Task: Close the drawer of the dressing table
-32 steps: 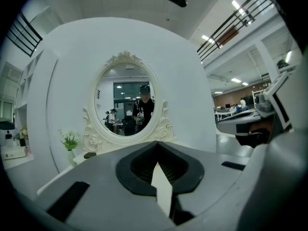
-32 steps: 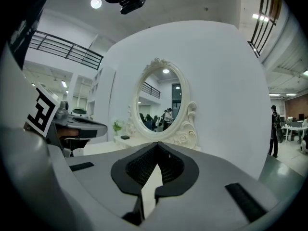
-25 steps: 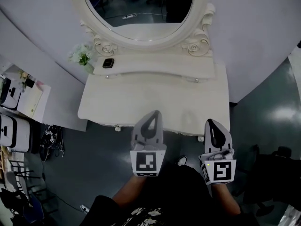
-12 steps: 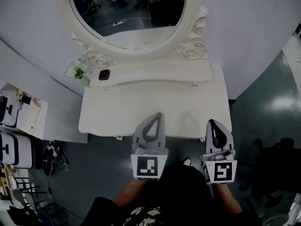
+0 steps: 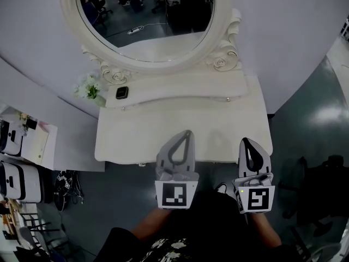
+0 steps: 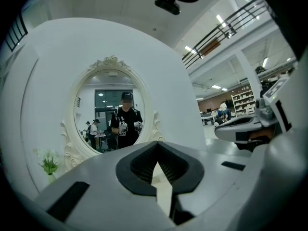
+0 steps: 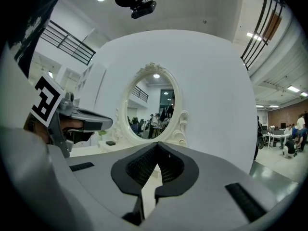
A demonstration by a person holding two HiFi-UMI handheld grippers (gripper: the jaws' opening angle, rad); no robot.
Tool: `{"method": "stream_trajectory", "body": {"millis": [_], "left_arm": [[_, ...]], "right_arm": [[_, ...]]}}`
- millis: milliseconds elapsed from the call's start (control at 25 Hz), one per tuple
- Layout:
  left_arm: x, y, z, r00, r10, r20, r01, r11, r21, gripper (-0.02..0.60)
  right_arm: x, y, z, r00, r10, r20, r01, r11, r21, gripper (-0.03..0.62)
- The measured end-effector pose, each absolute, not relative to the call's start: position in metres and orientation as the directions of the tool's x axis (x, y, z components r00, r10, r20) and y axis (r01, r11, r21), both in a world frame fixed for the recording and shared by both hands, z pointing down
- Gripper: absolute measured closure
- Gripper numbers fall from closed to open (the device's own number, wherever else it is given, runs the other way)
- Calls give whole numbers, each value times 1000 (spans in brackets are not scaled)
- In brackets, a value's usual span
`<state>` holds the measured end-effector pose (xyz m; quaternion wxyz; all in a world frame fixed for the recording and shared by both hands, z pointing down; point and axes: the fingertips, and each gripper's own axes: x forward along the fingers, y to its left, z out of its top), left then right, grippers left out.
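The white dressing table [image 5: 136,135] stands against the curved wall under its oval mirror [image 5: 147,15]. Seen from above, nothing juts out past the table's front edge, and the drawer front below that edge is hidden. My left gripper [image 5: 186,135] is shut and empty, held level with its tips over the front edge near the middle. My right gripper [image 5: 246,142], also shut and empty, hovers over the front right part of the edge. In the left gripper view the left gripper [image 6: 156,144] points at the mirror [image 6: 111,112]. The right gripper [image 7: 156,146] points at it too.
A raised back shelf with two small knobs [image 5: 228,99] carries a small dark object [image 5: 122,92] and a bunch of white flowers [image 5: 89,88]. White boxes on shelving [image 5: 13,141] stand at the left. A dark chair [image 5: 322,190] is at the right, on grey floor.
The left gripper has risen a little and edged to the right. The right gripper has stayed put. The table now sits slightly lower in the head view.
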<state>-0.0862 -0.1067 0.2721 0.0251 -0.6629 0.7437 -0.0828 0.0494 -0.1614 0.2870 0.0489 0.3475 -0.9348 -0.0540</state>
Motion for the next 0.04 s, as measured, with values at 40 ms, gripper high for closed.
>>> {"method": "stream_trajectory", "body": {"millis": [40], "left_arm": [[-88, -107, 271, -122, -991, 63, -982, 111, -154, 578]], "right_arm": [[47, -161, 287, -753, -655, 53, -645, 752, 135, 597]]}}
